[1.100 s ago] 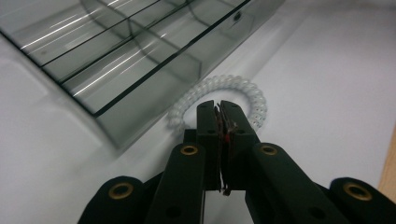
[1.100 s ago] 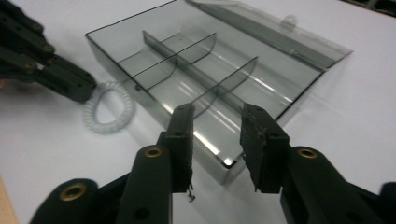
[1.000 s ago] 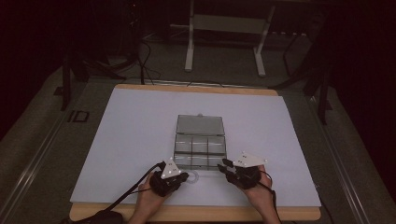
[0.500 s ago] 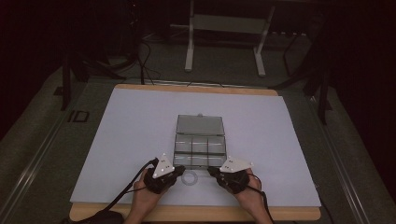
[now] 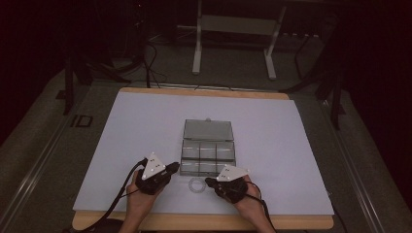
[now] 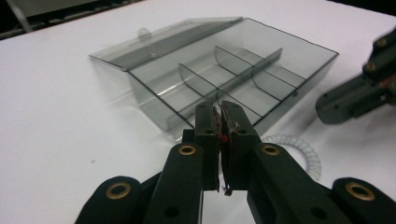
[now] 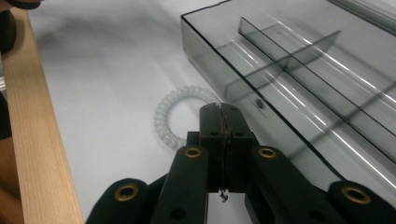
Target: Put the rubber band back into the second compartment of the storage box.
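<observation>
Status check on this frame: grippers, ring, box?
Left gripper shut, empty. Right gripper shut, empty. Coil ring on mat between them. Open box empty; nothing blocking.

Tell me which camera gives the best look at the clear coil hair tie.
The right gripper view: the coil hair tie lies close, its ribbed loop plain beside the open compartment box. The left gripper view shows part of it behind the jaws. The high view shows a faint small ring between the grippers.

- The coil ring (image 7: 175, 119) runs partly behind the right gripper's (image 7: 222, 109) fingers.
- The clear box (image 7: 299, 79) is cut off at 3 o'clock.
- In the left gripper view, the ring's near arc sits behind the fingers.
</observation>
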Tool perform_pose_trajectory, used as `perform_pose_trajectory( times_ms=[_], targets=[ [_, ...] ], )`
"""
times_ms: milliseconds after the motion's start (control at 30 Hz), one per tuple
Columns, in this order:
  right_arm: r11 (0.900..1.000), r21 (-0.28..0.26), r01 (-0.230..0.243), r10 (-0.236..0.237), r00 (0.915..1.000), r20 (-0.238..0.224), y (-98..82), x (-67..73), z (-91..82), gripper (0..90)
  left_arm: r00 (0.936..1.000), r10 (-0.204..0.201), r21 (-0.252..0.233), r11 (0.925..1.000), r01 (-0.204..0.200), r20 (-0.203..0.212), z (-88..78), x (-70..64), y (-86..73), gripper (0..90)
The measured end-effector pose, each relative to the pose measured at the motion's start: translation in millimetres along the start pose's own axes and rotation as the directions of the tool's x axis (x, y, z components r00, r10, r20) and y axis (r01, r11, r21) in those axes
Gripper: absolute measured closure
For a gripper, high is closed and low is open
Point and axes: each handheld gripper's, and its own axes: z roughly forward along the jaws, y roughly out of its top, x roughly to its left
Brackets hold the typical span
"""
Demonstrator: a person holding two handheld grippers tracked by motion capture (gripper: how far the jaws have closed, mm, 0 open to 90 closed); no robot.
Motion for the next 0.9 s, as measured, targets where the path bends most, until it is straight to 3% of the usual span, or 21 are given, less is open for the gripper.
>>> perform_pose_trajectory(
  times_ms=[233, 467, 700, 900],
  targets=[
    [1.000, 0.019, 0.012, -0.011, 0.9997, -0.024, 4.9, 6.1, 14.1, 89.6, 0.9991, -0.028, -0.013, 0.9995, 0.028, -0.030, -4.1, 7.9, -3.3, 85.6],
    [0.999, 0.047, 0.019, -0.018, 0.9992, -0.036, 7.9, 8.8, 24.1, 89.6, 0.9990, -0.031, -0.006, 0.9995, 0.031, -0.033, -2.9, 9.1, -5.1, 85.0],
    [0.996, 0.092, 0.010, -0.009, 0.9999, -0.010, 3.5, 5.9, 26.1, 89.7, 0.9989, -0.032, 0.002, 0.9995, 0.032, -0.033, -1.3, 10.1, -6.6, 84.1],
    [0.994, 0.111, 0.003, -0.005, 0.9997, 0.023, -1.3, 3.1, 17.0, 89.7, 0.9986, -0.035, 0.003, 0.9994, 0.035, -0.039, -0.9, 10.8, -7.5, 83.9]
  ],
)
